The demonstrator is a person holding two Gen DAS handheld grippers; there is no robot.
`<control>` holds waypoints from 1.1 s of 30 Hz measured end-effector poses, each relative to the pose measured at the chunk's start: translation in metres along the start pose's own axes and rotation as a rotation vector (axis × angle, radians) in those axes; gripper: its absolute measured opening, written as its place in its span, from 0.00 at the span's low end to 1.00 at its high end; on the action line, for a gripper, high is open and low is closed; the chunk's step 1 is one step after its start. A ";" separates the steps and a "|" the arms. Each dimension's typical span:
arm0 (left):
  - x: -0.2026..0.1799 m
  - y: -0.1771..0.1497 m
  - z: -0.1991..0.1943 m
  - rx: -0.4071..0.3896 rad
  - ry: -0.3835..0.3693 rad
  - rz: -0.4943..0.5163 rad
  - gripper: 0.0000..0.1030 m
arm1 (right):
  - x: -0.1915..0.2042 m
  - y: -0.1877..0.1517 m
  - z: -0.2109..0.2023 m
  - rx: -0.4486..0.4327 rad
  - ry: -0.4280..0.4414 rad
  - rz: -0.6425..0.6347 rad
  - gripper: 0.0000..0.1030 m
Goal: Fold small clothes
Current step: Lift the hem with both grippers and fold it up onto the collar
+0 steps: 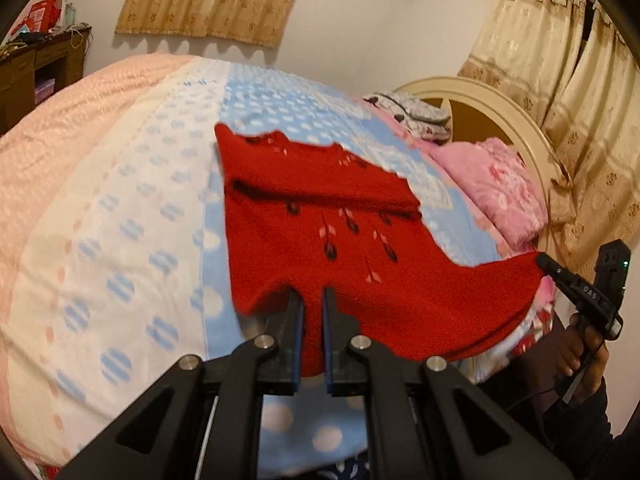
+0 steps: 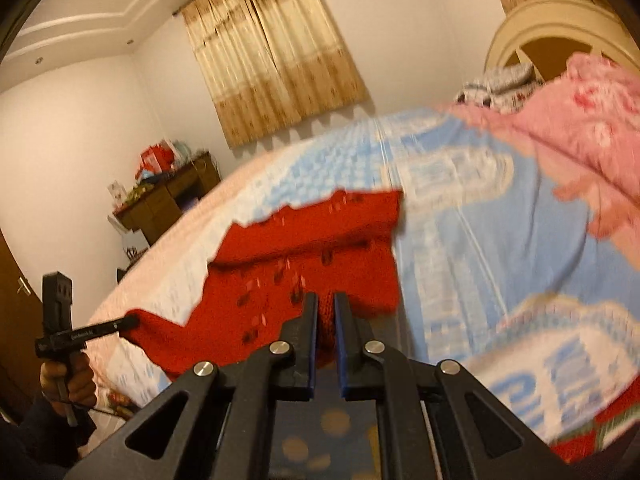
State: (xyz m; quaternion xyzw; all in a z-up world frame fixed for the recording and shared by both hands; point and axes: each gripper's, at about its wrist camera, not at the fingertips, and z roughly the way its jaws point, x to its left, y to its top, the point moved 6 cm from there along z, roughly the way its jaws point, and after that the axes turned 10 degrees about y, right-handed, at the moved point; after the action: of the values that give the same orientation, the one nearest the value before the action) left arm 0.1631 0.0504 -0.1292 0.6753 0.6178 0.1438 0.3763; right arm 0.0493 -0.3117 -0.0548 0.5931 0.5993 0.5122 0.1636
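Note:
A small red knit garment (image 1: 340,236) with black and pink marks lies on the bed, its far part folded over itself. My left gripper (image 1: 312,300) is shut on its near edge. My right gripper (image 2: 326,304) is shut on another near corner, seen from the left wrist view at the right (image 1: 540,260). The left gripper shows in the right wrist view at the left (image 2: 132,322), pinching a stretched corner. The garment (image 2: 304,252) is held taut between the two, near edge lifted off the bed.
The bed (image 1: 120,200) has a blue, white and pink dotted cover. A pink blanket (image 1: 492,184) and folded clothes (image 1: 416,114) lie by the cream headboard (image 1: 500,108). A wooden dresser (image 1: 36,68) stands far left. Curtains (image 1: 580,100) hang at right.

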 end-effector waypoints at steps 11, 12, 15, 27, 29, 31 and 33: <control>0.012 0.080 0.022 -0.080 0.006 -0.047 0.08 | 0.012 0.097 0.042 -0.074 0.026 -0.067 0.07; 0.014 0.087 0.026 -0.083 0.009 -0.053 0.08 | 0.011 0.105 0.047 -0.077 0.025 -0.071 0.07; 0.019 0.111 0.040 -0.090 0.014 -0.074 0.08 | 0.009 0.130 0.061 -0.085 0.020 -0.082 0.07; 0.032 0.179 0.129 -0.042 0.099 -0.046 0.08 | -0.040 0.199 0.159 -0.035 -0.013 -0.023 0.07; 0.037 0.184 0.153 -0.015 0.120 -0.044 0.08 | -0.057 0.199 0.184 -0.006 -0.026 0.005 0.07; 0.044 0.185 0.177 0.021 0.128 -0.054 0.08 | -0.076 0.196 0.213 0.034 -0.043 0.036 0.07; 0.052 0.183 0.198 0.056 0.137 -0.065 0.08 | -0.093 0.190 0.237 0.071 -0.052 0.066 0.07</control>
State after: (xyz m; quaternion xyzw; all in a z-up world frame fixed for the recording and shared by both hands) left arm 0.4369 0.0423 -0.1511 0.6536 0.6676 0.1602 0.3185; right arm 0.3661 -0.3375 -0.0398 0.6311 0.5929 0.4799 0.1411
